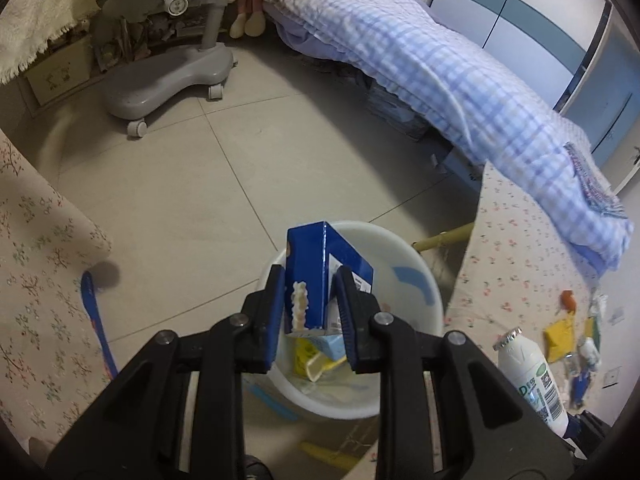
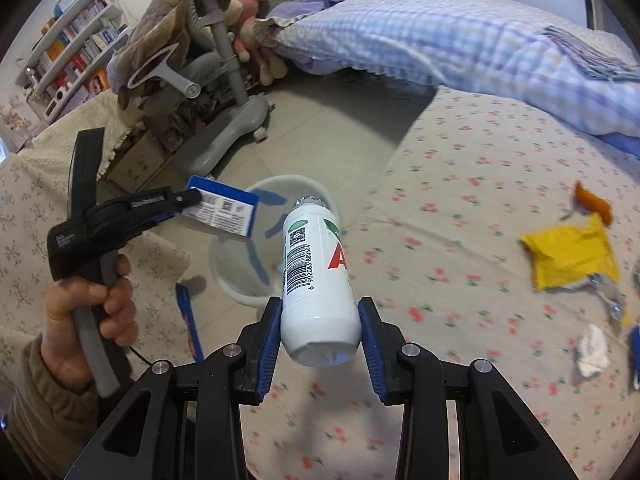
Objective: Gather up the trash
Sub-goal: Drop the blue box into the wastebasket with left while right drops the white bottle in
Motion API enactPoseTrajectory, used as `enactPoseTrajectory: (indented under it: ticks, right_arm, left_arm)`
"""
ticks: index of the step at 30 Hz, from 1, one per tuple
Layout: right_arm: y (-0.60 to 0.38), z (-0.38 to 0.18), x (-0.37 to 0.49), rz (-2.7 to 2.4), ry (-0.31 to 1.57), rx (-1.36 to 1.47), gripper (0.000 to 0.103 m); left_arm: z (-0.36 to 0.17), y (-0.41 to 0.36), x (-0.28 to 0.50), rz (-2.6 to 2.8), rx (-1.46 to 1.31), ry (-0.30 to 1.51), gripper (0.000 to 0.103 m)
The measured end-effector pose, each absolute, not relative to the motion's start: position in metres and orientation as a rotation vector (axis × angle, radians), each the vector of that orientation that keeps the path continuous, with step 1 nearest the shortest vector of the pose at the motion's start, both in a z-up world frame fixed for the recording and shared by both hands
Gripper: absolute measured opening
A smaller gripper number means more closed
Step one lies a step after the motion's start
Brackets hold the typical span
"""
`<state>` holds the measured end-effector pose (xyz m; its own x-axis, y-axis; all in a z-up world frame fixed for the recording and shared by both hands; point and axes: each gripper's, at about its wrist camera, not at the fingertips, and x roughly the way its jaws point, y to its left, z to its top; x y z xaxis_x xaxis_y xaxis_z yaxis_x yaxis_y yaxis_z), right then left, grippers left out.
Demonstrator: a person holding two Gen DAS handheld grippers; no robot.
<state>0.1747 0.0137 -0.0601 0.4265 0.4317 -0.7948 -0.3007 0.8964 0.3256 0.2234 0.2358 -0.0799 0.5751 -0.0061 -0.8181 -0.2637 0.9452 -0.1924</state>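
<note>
While the blue carton [image 1: 320, 276] hangs between the pads of the left tongs [image 1: 308, 316], directly over the white bucket [image 1: 416, 264], the good way to finish this step is to keep the carton above the middle of the opening and let go only there, so that it falls inside and does not hit the rim. The left tongs are clenched on the carton, though their jaws are just starting to loosen a little. Below the carton, inside the bucket, some yellow and pale blue trash already lies. The right tongs [image 2: 320, 328] are grasping a white bottle [image 2: 316, 280] by its lower part, with the foil cap pointing forward toward the bucket; I think it should wait until the carton has dropped, so the two tongs do not meet over the bucket. To the right of the right tongs, on the flowered bed sheet [image 2: 460, 184], more trash waits: one yellow wrapper [image 2: 572, 252], one orange piece [image 2: 594, 202], one white crumpled tissue [image 2: 592, 350], and some clear plastic that I cannot count well. So I count one carton, one bottle, one bucket, two tongs, and one hand [image 2: 88, 316] in view.
</note>
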Motion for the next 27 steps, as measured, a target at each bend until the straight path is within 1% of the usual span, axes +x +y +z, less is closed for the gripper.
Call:
enactPoseTrajectory:
  ticks: [4,6,8,13,20,21,22,23,27]
  right_arm:
    - [0.043,-0.065,0.194,0.468,1.048,0.137,0.039]
    - [0.055,-0.067,0.204,0.467,1.055,0.133,0.039]
    - [0.064,-0.070,0.213,0.463,1.063,0.128,0.039]
    - [0.077,-0.081,0.227,0.455,1.085,0.108,0.039]
    - [0.098,-0.090,0.247,0.437,1.082,0.108,0.039]
    - [0.101,-0.088,0.252,0.426,1.067,0.112,0.041]
    - [0.104,-0.088,0.256,0.398,1.062,0.101,0.048]
    - [0.105,-0.089,0.257,0.369,1.064,0.089,0.053]
    - [0.096,-0.094,0.252,0.366,1.082,0.109,0.053]
  left_arm:
    - [-0.090,0.237,0.230,0.161,-0.246,0.972,0.032]
    - [-0.092,0.242,0.232,0.190,-0.224,0.982,0.044]
    - [-0.092,0.250,0.230,0.194,-0.270,0.989,0.049]
    - [-0.084,0.260,0.222,0.128,-0.430,1.007,0.049]
    - [-0.078,0.250,0.213,0.106,-0.459,1.008,0.049]
    - [-0.080,0.249,0.211,0.102,-0.460,1.018,0.049]
    - [-0.081,0.249,0.211,0.099,-0.462,1.031,0.049]
    - [-0.082,0.251,0.211,0.094,-0.469,1.041,0.049]
    - [-0.077,0.250,0.206,0.086,-0.486,1.031,0.049]
